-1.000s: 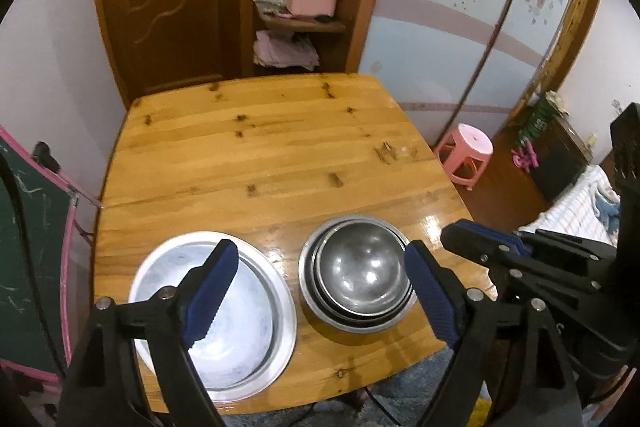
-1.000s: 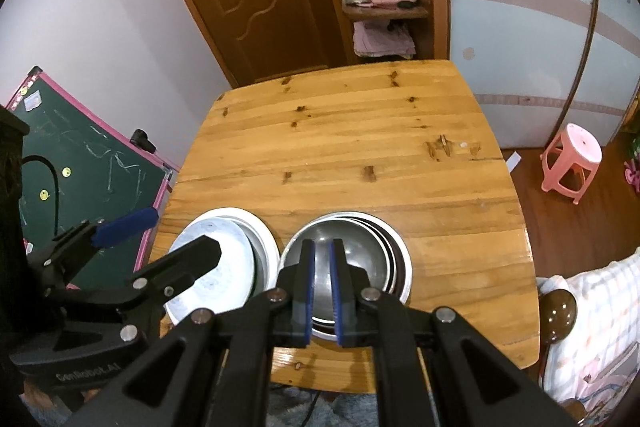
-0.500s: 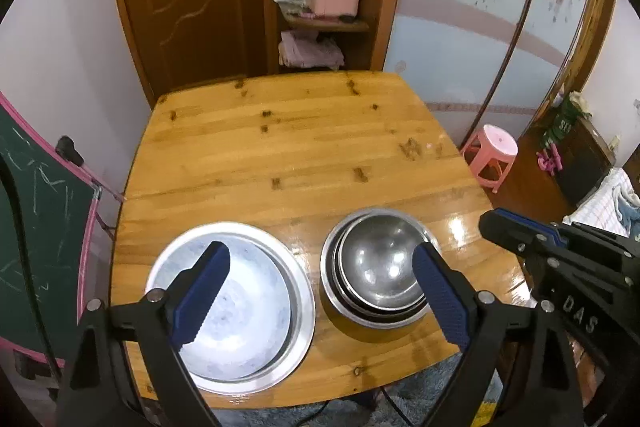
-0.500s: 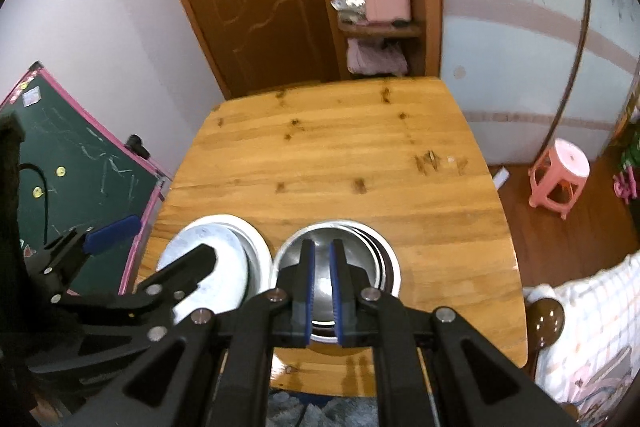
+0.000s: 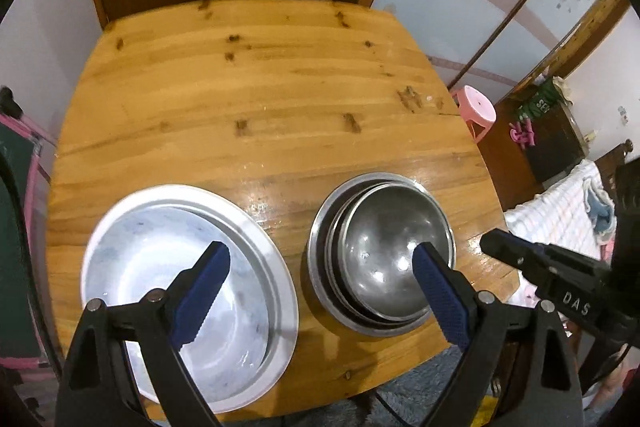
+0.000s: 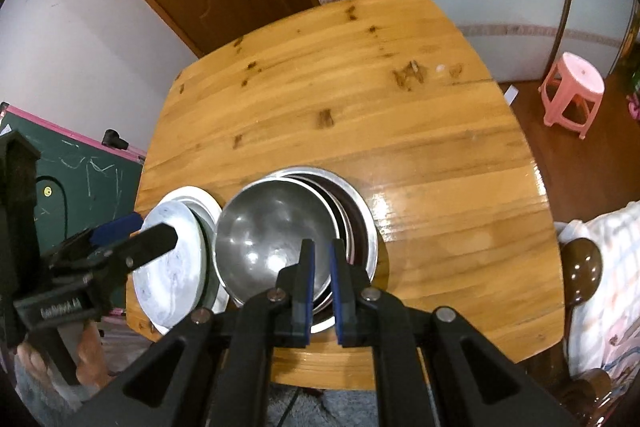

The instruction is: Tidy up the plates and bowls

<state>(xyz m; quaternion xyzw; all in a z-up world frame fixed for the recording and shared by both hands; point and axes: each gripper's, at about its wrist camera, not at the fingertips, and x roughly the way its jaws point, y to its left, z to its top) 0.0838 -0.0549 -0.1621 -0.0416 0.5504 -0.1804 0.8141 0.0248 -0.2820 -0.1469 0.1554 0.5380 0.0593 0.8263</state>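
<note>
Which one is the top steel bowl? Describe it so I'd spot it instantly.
Find the wooden table; two piles sit at its near edge. The top steel bowl crowns the right-hand pile of nested metal bowls. Unlike the flat, pale marbled plate on the left pile, it is deep, dark and mirror-shiny.

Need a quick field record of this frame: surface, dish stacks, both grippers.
surface: wooden table
left stack: white plates, near front edge
right stack: nested steel bowls, beside the plates, apart
left gripper: wide open, empty, above both stacks
right gripper: fingers opening, narrow gap, nothing between them, over the bowls
off table: pink stool
</note>
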